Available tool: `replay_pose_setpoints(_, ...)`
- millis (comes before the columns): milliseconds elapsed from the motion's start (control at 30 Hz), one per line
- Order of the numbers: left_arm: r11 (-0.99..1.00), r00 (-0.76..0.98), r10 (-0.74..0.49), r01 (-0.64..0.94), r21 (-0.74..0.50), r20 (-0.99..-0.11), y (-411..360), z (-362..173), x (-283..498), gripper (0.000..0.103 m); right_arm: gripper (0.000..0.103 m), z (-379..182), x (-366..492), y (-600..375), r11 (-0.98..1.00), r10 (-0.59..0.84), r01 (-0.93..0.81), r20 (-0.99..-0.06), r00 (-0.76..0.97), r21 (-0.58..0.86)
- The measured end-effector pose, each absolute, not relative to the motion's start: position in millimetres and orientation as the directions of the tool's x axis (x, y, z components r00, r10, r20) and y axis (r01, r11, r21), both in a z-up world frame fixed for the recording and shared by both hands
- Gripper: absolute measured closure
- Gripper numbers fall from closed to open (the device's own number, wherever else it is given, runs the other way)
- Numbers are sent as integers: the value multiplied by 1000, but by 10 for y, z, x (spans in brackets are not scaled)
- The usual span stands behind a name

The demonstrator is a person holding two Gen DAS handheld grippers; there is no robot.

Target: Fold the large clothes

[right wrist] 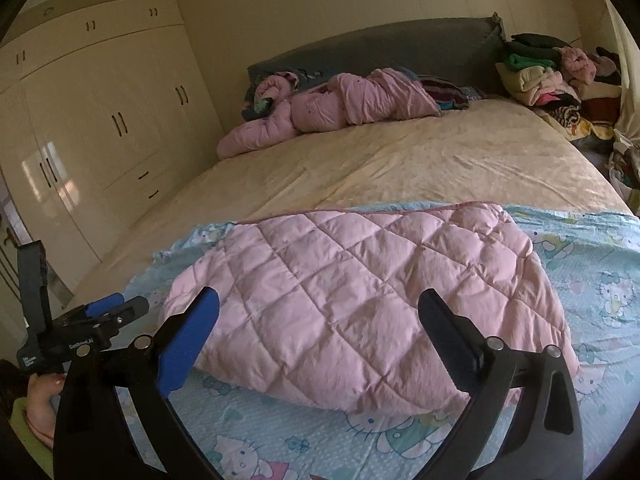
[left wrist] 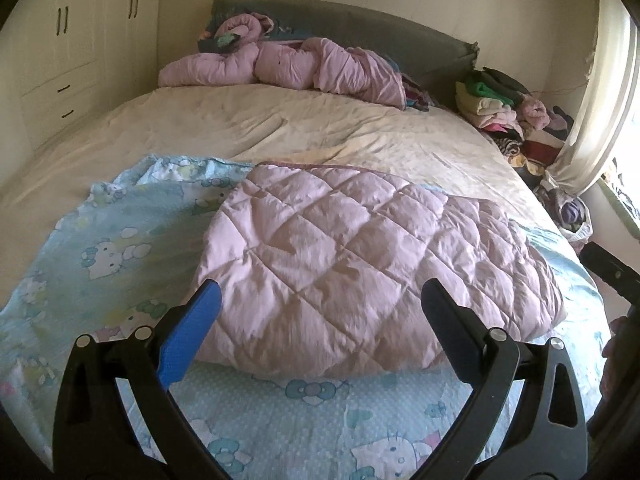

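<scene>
Left wrist: both grippers point(left wrist: 320, 300) point(right wrist: 320, 300) spread wide w/ nothing gripped, folded pink quilt point(left wrist: 360, 264) apparently lying free.

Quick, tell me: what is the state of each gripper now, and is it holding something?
Left gripper: open, holding nothing; the pink quilt lies beyond it.
Right gripper: open, holding nothing.

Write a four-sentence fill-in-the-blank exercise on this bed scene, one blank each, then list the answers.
1. The folded pink quilt lies on a light ____ cartoon-print sheet.
2. Both the left gripper and the right gripper have their jaws ____.
3. The bed's headboard is ____ in colour.
4. The crumpled pink bedding lies beside the ____.

Answers: blue; open; grey; headboard
</scene>
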State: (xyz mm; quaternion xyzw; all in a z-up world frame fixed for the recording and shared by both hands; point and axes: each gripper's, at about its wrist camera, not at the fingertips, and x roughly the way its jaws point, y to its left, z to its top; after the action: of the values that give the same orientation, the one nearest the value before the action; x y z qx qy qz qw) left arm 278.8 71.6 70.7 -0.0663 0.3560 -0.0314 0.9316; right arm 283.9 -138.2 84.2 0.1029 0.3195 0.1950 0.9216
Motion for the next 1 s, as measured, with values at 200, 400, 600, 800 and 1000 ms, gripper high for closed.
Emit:
replay_pose_setpoints(200, 989, 750, -113, 20, -147, -652, 727, 725, 2648, 10, 4, 904, 2658, -1431, 900, 428, -292, -533, 730, 323)
replay_pose_setpoints(400, 988, 757, -119, 25, -154, -643, 774, 742, 2450, 10, 4, 899, 2478, -1564, 908, 407, -268, -530, 744, 321)
replay_pose_setpoints(600, 985, 762, -128, 25, -169, -635, 851, 732, 2292, 10, 4, 862, 2299, -1683, 931, 353, -229, -533, 769, 286)
replay_pose_setpoints(800, 984, 759, -131, 18, -180, -638, 923, 667, 2147, 10, 4, 826, 2127, -1779, 940, 322, -200, -529, 786, 276)
replay_pose_setpoints(1000, 985, 748, -117, 6, -170, -654, 1000, 556, 2043, 10, 4, 731, 2000, -1900, 942, 306, -168, -539, 785, 290)
